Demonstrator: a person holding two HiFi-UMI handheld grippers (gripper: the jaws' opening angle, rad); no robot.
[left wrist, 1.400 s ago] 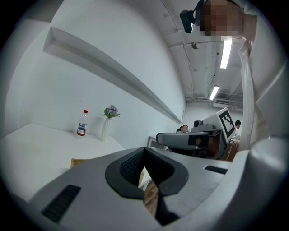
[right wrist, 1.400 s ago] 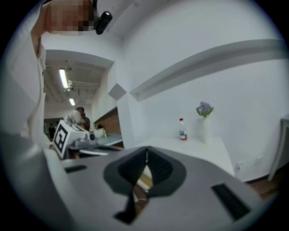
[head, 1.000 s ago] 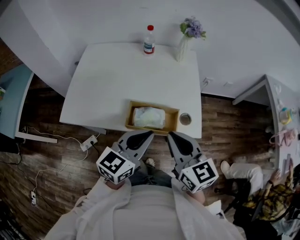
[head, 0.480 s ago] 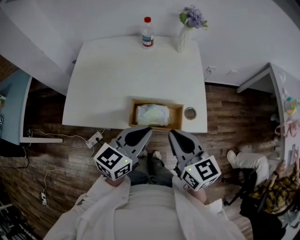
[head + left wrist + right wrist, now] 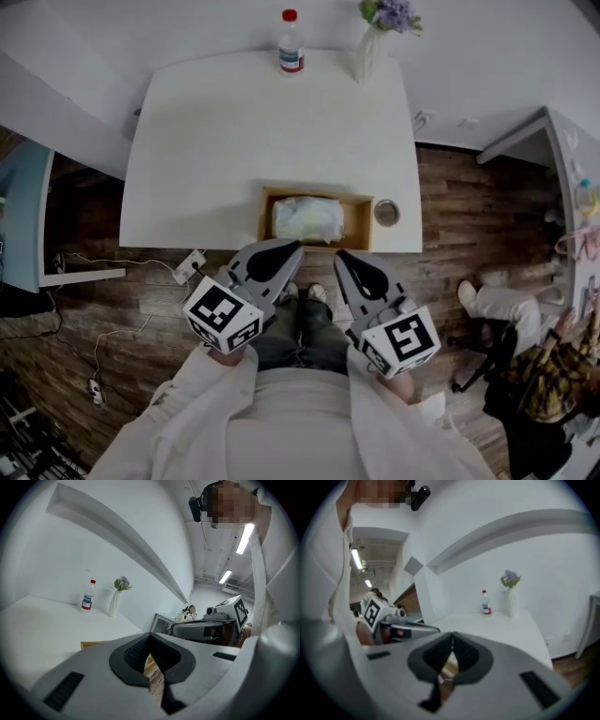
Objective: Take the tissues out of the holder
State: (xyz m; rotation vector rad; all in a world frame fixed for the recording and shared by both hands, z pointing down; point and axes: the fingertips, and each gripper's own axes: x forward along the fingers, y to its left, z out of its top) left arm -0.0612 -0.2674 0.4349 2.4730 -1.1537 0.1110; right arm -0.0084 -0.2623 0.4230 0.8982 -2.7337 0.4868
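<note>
A wooden tissue holder (image 5: 266, 214) sits at the near edge of the white table (image 5: 253, 122). A pale pack of tissues (image 5: 307, 219) lies inside it. My left gripper (image 5: 289, 247) is just short of the table edge, near the holder's left corner, shut with nothing in it. Close by on the holder's right side, my right gripper (image 5: 343, 257) is also shut and empty. In the left gripper view the jaws (image 5: 150, 638) meet, and a corner of the holder (image 5: 93, 644) shows behind them. The right gripper view shows its jaws (image 5: 452, 638) together too.
A small round metal cup (image 5: 386, 212) stands right of the holder. A water bottle (image 5: 291, 41) and a white vase with purple flowers (image 5: 375, 42) stand at the table's far edge. Cables and a power strip (image 5: 187, 267) lie on the wooden floor at left.
The head view has shifted, so the table sits higher in the picture. Both grippers have drifted slightly and stay shut just short of the holder.
</note>
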